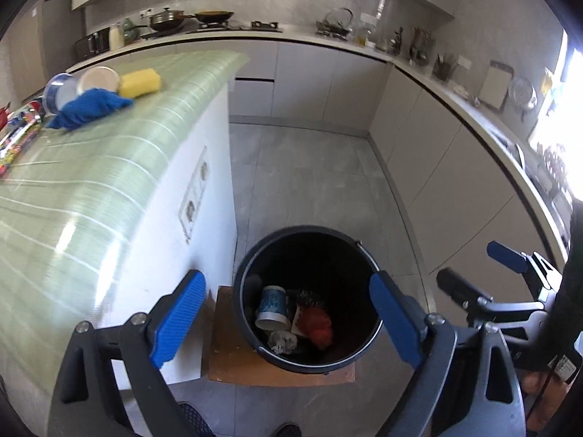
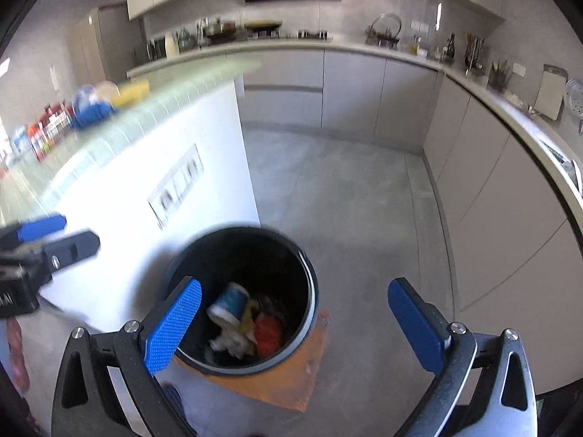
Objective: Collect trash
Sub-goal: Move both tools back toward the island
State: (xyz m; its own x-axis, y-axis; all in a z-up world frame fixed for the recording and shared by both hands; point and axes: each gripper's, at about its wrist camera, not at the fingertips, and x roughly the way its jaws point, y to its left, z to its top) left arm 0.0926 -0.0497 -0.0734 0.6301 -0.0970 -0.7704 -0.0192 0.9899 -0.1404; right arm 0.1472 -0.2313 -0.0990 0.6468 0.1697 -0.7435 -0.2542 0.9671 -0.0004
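Observation:
A black bin [image 1: 349, 251] stands on a brown board on the floor beside the white island. Inside lie a blue-and-white cup [image 1: 272, 307], a red crumpled wrapper [image 1: 317, 329] and a grey crumpled piece [image 1: 282, 340]. My left gripper [image 1: 288, 322] hangs open above the bin with nothing between its blue pads. My right gripper [image 2: 304, 327] is open too, above the bin [image 2: 291, 255], empty; the cup [image 2: 229, 304] and red wrapper [image 2: 269, 333] show inside. On the green island top [image 1: 109, 167] lie a tipped cup [image 1: 63, 91], a blue cloth [image 1: 91, 107], a yellow sponge [image 1: 140, 82] and colourful wrappers [image 1: 18, 134].
The brown board [image 1: 226, 346] lies under the bin on the grey tiled floor. Cabinets and a counter with pots, bottles and utensils [image 1: 175, 22] run along the back and right walls. A person's dark shoe [image 1: 195, 418] shows at the bottom.

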